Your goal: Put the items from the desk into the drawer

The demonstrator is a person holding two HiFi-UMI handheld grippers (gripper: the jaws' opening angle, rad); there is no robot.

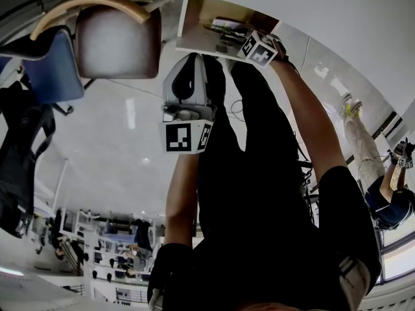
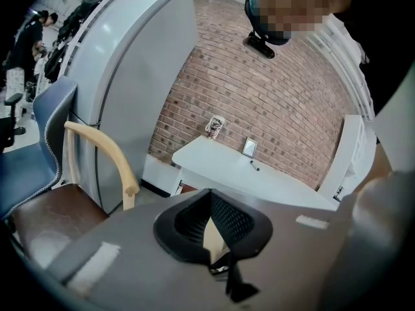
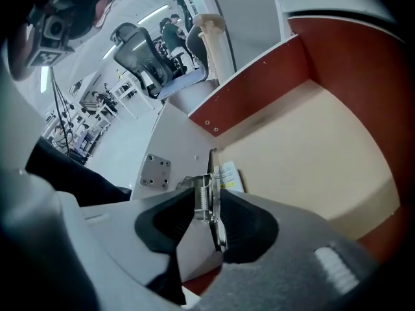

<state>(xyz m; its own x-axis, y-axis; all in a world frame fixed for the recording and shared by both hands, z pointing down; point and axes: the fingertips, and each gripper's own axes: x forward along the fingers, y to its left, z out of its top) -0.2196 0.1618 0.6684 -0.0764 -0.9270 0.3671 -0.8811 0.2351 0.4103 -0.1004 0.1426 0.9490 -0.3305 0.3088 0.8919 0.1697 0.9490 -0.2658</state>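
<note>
In the right gripper view my right gripper (image 3: 207, 198) hangs over the open drawer (image 3: 259, 76), which has red-brown walls and a beige floor. A thin metal tool with a small spring (image 3: 212, 214) stands upright between its fingers and leans on the right pad, with a gap to the left one. A yellow-and-white packet (image 3: 228, 173) lies on the drawer floor just beyond. In the head view the right gripper (image 1: 235, 39) reaches into the drawer (image 1: 194, 19). My left gripper (image 1: 192, 70) is held in the air short of the drawer, its fingertips together on nothing (image 2: 209, 196).
A white desk (image 2: 279, 186) against a brick wall carries a cup (image 2: 214, 127), a small frame (image 2: 249, 148) and a pen (image 2: 254, 166). A chair with a wooden armrest (image 2: 104, 154) and a blue chair (image 2: 45, 122) stand to the left. Another person (image 1: 382, 186) is at the right.
</note>
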